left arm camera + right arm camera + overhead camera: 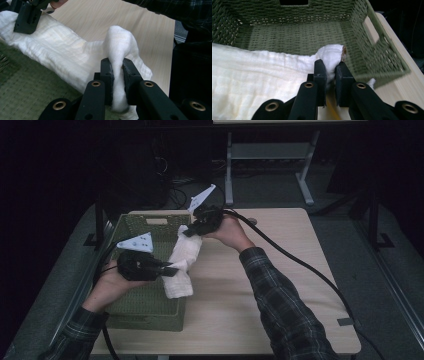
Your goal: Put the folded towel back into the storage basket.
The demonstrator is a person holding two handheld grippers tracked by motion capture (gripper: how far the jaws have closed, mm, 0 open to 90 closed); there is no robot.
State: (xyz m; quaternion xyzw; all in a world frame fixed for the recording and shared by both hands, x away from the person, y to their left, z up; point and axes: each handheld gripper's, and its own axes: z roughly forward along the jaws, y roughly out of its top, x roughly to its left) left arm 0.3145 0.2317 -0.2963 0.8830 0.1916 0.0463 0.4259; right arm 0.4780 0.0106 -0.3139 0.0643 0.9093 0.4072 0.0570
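In the high view, one white cloth (181, 265) hangs stretched between two claws at centre frame, over the right rim of one green woven basket (145, 305). The left claw (172, 269) pinches the cloth's near end; the right claw (189, 231) pinches its far end. The basket sits at the left edge of the pale worktop (280, 285), whose right half lies bare, with one black cable (300, 262) crossing it.

In the left gripper view, the left claw (117, 75) at lower centre is pressed together on a bunched fold of the cloth (62, 52). The right claw (26, 18) grips the cloth at upper left.

In the right gripper view, the right claw (330, 75) pinches a corner of the cloth (257, 75) just above the basket (297, 35), whose floor lies open at the top of the frame.
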